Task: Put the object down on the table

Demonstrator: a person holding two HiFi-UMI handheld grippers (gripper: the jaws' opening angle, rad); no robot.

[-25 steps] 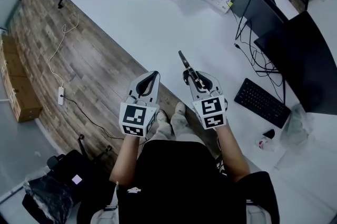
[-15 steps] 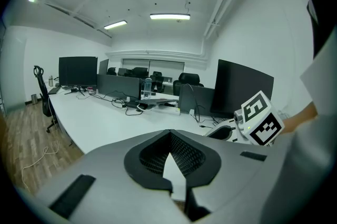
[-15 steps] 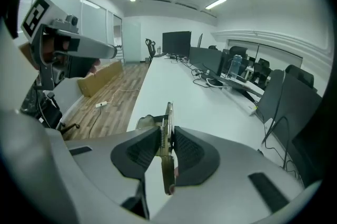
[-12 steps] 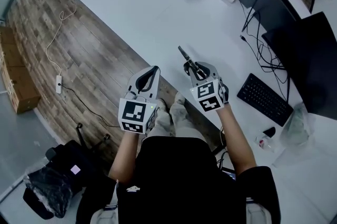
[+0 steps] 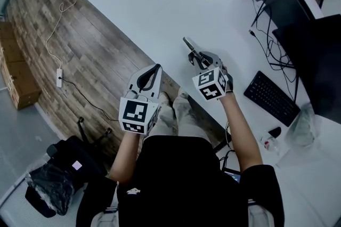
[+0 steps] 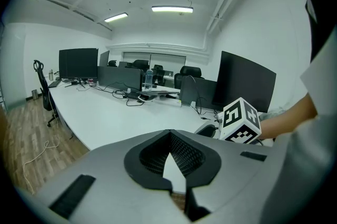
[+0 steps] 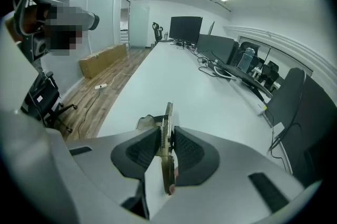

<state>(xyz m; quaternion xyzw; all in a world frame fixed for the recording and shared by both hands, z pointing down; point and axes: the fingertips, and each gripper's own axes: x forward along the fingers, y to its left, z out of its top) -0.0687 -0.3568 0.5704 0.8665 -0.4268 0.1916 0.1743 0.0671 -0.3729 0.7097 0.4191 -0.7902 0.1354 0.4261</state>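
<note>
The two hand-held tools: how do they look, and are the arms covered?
The grey plastic left tool and the matching right tool have rounded shells, black ribbed pads, and a white cube with black square markers each. Forearms are bare.

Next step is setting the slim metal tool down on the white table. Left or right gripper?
Right. The right gripper is clamped on the slim metal tool and sits over the white table. The left gripper is shut on nothing, back at the table's edge.
</note>
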